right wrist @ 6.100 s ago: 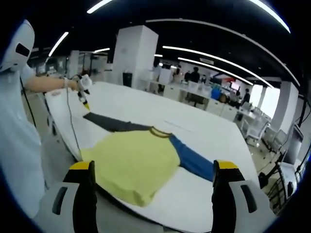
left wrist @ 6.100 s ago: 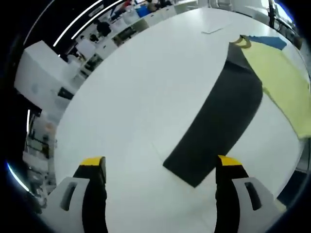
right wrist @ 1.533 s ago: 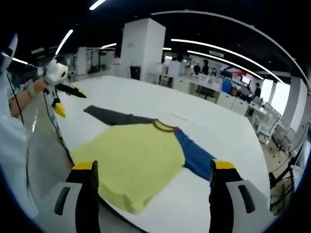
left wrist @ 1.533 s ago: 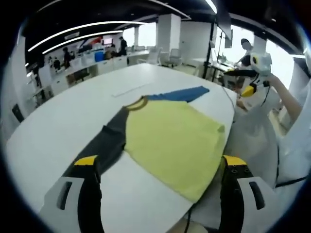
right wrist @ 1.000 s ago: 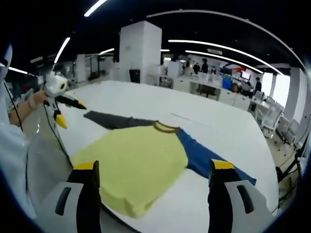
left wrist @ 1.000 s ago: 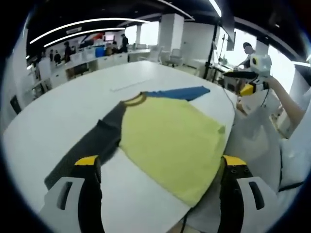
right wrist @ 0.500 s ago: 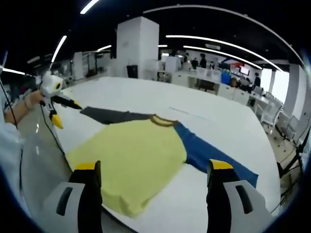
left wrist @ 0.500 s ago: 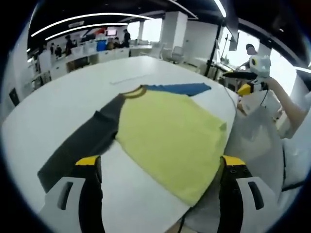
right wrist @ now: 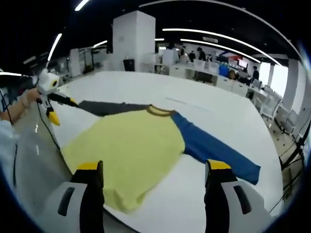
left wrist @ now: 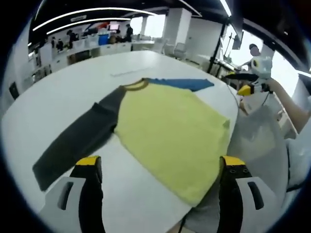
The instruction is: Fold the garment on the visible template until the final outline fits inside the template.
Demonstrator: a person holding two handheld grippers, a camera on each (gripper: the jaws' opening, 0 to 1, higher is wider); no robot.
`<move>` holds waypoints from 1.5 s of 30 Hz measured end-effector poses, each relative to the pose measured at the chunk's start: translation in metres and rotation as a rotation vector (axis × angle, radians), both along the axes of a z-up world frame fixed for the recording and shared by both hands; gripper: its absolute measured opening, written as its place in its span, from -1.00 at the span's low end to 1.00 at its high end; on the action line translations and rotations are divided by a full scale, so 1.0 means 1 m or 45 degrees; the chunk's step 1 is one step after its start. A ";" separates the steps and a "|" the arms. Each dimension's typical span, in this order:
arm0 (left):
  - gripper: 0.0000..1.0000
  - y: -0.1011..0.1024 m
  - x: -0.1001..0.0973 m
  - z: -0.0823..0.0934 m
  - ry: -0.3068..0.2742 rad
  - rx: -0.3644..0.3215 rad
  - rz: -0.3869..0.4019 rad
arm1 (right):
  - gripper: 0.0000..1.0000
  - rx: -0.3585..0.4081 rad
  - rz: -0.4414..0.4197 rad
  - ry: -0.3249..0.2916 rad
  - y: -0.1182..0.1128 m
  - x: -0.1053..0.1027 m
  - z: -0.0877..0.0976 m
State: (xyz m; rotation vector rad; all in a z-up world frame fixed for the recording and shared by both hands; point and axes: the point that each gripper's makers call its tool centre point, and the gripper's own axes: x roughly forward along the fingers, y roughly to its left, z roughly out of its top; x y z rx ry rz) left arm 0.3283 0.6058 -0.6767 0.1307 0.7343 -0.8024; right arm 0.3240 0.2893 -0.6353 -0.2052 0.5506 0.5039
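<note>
The garment [left wrist: 170,131] lies flat on the white counter [left wrist: 73,87], ahead of both grippers, collar [right wrist: 159,111] pointing away from the counter edge. Its long axis runs sleeve to sleeve: the grey sleeve [left wrist: 77,138] toward the left gripper [left wrist: 160,167], the blue sleeve [right wrist: 214,148] toward the right gripper [right wrist: 153,170]. Both grippers hold nothing, jaws apart. The hem overhangs the near edge.

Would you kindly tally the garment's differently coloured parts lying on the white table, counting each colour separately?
Yellow body panel: 1
Dark grey sleeve: 1
Blue sleeve: 1
Mustard-brown collar band: 1
Total: 4 coloured parts of one long-sleeved shirt, spread flat on the white table, with its yellow hem at the table's near edge.
</note>
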 end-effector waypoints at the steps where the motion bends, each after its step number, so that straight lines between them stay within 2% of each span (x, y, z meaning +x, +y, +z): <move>1: 0.95 0.000 0.001 0.000 -0.006 0.002 0.004 | 0.69 -0.002 0.003 0.007 0.001 0.000 -0.002; 5: 0.94 0.000 0.002 -0.005 0.005 -0.003 0.016 | 0.70 -0.038 0.005 0.021 0.001 0.002 -0.008; 9: 0.93 0.004 0.000 -0.013 0.025 0.045 0.021 | 0.68 -0.041 0.010 0.039 0.003 0.004 -0.015; 27: 0.92 0.001 -0.002 -0.041 0.110 0.055 0.031 | 0.66 -0.060 0.007 0.133 0.003 0.005 -0.046; 31: 0.91 0.002 -0.002 -0.045 0.123 0.059 0.037 | 0.63 -0.052 -0.002 0.152 0.002 0.006 -0.051; 36: 0.89 0.002 -0.001 -0.046 0.128 0.048 0.047 | 0.62 -0.090 -0.004 0.171 0.000 0.006 -0.059; 39: 0.89 0.004 0.000 -0.051 0.137 0.063 0.056 | 0.61 -0.081 -0.004 0.180 0.000 0.007 -0.062; 41: 0.96 0.004 0.002 -0.055 0.144 0.066 0.073 | 0.61 -0.075 -0.009 0.186 0.000 0.009 -0.066; 45: 0.93 0.003 0.003 -0.059 0.156 0.064 0.069 | 0.58 -0.072 -0.006 0.217 -0.001 0.012 -0.075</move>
